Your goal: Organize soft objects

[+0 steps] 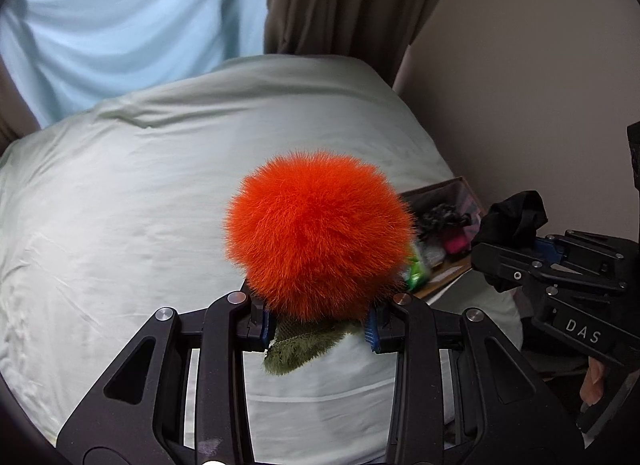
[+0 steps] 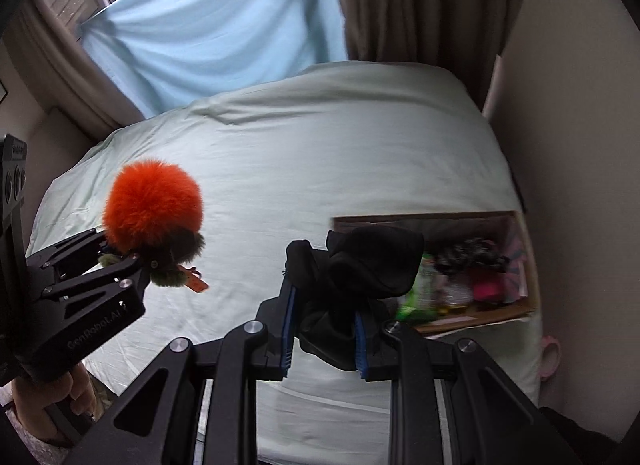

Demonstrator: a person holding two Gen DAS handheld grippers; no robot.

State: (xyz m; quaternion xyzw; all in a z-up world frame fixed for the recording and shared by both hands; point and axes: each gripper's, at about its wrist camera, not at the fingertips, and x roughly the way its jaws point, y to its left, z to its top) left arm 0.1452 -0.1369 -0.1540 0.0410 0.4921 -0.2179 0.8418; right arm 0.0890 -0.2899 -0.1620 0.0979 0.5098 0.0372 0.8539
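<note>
left gripper (image 1: 318, 329) clamps orange plush toy (image 1: 318, 235) above bed (image 1: 120, 205); right gripper (image 2: 324, 331) clamps black cloth (image 2: 360, 265) near cardboard box (image 2: 528, 265) holding soft items.

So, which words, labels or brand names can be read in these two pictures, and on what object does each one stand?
"DAS": white letters on the body of the right tongs, seen from the left wrist.
"GenRobot.AI": faint raised letters on the body of the left tongs, seen from the right wrist; the last characters are unclear.
Orange tag under the orange plush toy: any print is too small to read.
Green packet in the cardboard box: blurred, unreadable.
</note>
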